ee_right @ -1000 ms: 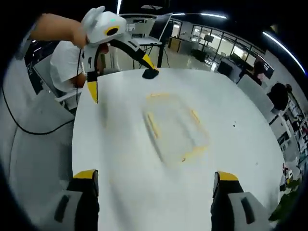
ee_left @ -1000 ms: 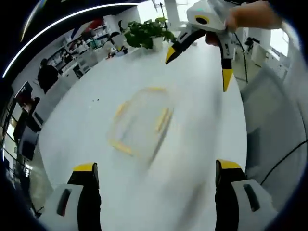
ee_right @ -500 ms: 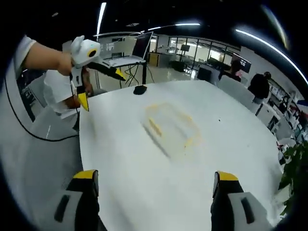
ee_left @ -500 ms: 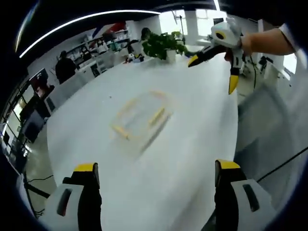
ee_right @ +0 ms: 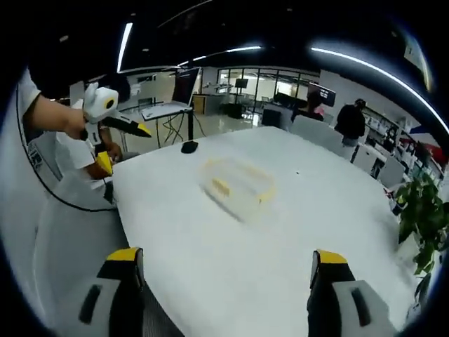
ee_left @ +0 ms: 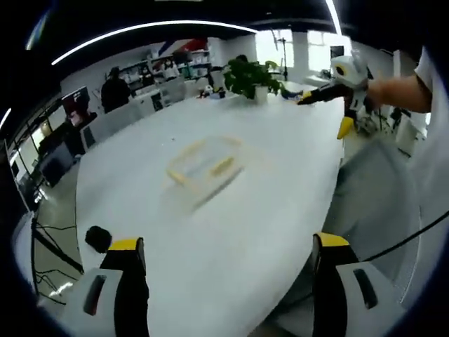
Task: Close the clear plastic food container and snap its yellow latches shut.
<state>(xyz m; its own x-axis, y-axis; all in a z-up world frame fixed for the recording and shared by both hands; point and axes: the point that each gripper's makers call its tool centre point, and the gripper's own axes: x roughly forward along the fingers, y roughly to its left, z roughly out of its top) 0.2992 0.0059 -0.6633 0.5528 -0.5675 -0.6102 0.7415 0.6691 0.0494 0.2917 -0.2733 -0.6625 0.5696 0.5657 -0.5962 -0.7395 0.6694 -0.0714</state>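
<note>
Clear container (ee_right: 237,188) with yellow latches sits mid white surface (ee_right: 295,239), nothing touching it. Right hand-held gripper (ee_right: 224,270) jaws wide apart up front, left hand-held gripper (ee_right: 123,144) open over the far edge, small black thing (ee_right: 189,147) nearby

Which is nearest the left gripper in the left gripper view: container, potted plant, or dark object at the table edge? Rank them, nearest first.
1. Dark object, at the table's near left edge, beside the left gripper.
2. Clear container, mid-table, ahead.
3. Potted plant, at the table's far end.
</note>
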